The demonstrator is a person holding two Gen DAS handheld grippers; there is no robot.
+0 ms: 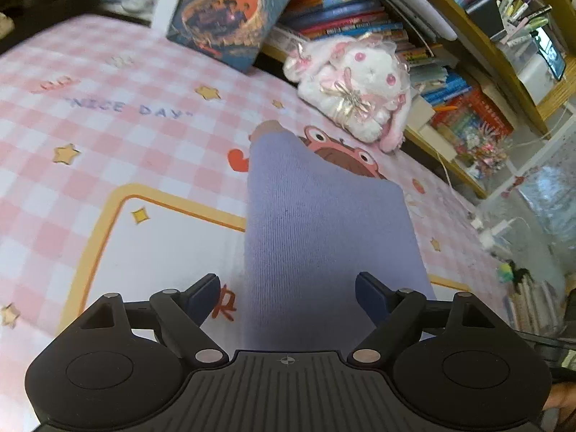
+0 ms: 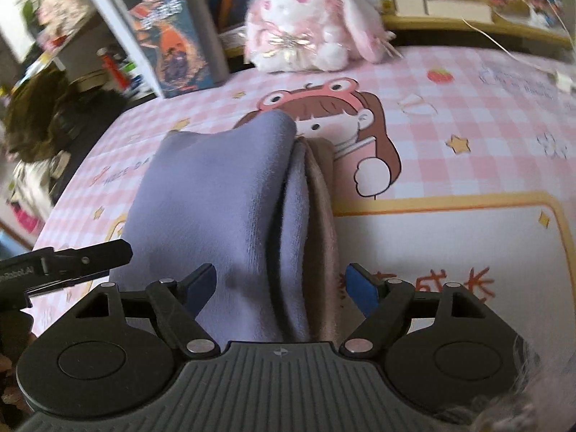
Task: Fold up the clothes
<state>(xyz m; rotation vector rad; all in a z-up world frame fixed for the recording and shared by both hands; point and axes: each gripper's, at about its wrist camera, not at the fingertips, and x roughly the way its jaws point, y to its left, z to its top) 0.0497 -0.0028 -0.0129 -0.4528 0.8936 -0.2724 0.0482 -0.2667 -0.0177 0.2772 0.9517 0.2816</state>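
Note:
A lavender knit garment (image 1: 324,223) lies folded into a long strip on the pink checked cartoon mat (image 1: 108,115). My left gripper (image 1: 288,291) hovers over its near end, jaws open wide; the cloth lies between and below the fingers, unpinched. In the right wrist view the same garment (image 2: 216,194) is bunched, with a beige inner layer (image 2: 324,194) along its right side. My right gripper (image 2: 280,284) stands open over that end, the cloth passing between its fingers without being pressed. The other gripper's finger (image 2: 72,255) reaches in from the left.
A white and pink plush rabbit (image 1: 356,86) sits at the mat's far edge, next to a leaning picture box (image 1: 230,10). Behind them are bookshelves (image 1: 450,90) packed with books. A white cable and plug (image 1: 493,230) lie at the mat's right edge.

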